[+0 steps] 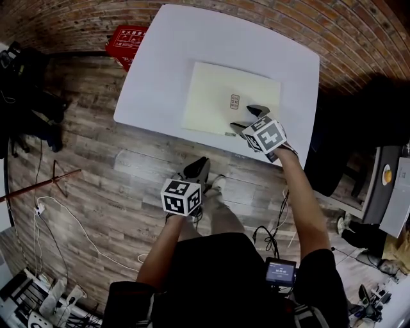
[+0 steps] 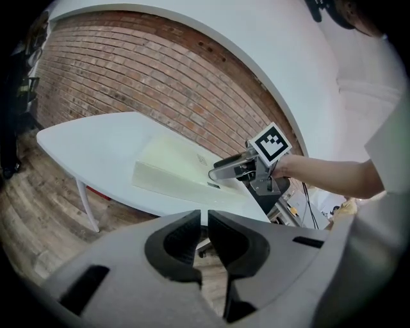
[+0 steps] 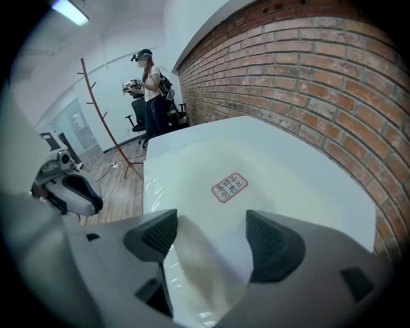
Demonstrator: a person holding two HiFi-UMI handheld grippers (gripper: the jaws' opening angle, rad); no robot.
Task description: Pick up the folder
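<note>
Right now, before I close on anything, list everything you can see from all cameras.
folder: one, pale cream, flat on the table
label: one, red-bordered, on the folder's top
table: one, white, beside the wall
wall: one, red-brown brick, behind the table
crate: one, red, on the floor by the table's far left corner
bystander: one, standing far off
left gripper: one, grey, fingers shut, empty, off the table
right gripper: one, grey, fingers open at the folder's near edge

a white worktop (image 1: pixel 160 77) is standing on a wood-plank floor (image 1: pixel 96 173) against a brick wall (image 1: pixel 64 22); a red crate (image 1: pixel 128 40) is sitting beside its far left corner.
</note>
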